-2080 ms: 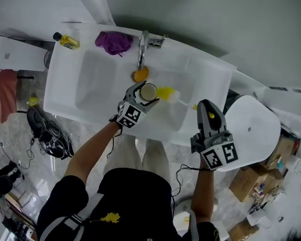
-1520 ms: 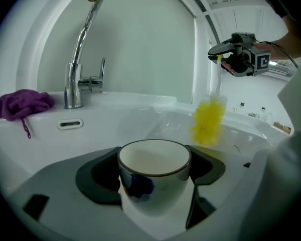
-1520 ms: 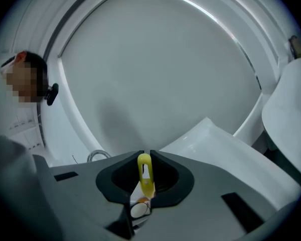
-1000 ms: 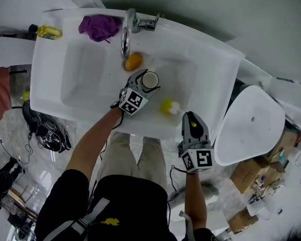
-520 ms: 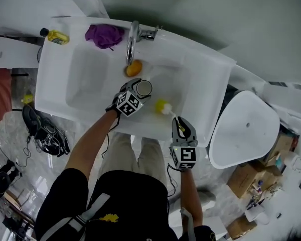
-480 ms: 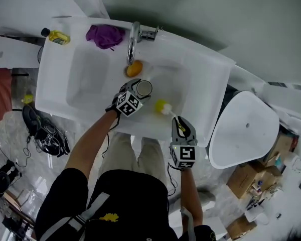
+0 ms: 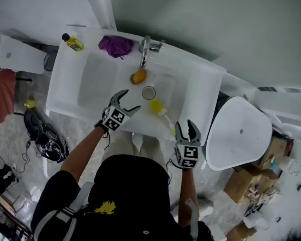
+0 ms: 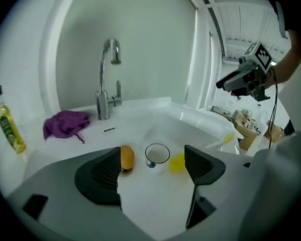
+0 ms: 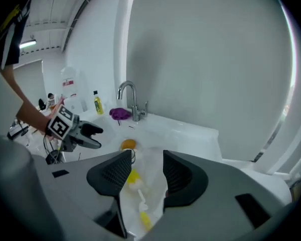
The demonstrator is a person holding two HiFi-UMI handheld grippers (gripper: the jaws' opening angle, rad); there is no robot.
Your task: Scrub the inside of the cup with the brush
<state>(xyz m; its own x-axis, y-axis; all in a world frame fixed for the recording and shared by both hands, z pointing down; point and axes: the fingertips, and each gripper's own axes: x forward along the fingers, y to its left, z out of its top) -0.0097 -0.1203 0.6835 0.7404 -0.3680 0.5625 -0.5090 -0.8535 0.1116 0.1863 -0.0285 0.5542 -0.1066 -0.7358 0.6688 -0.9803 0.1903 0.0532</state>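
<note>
Your left hand-held gripper [image 7: 130, 100] hangs wide open and empty over the sink [image 7: 206, 80]. Your right hand-held gripper [image 7: 185, 127] is opening, with nothing gripped between its jaws. The cup [image 7: 148, 92] stands upright in the basin, and the brush [image 7: 156, 106] lies loose just beside it.

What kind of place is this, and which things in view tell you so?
Probably a washing-up spot in a workroom rather than a home kitchen: a white sink with a tap, a cup and a brush at it, and cardboard boxes on the floor nearby.
</note>
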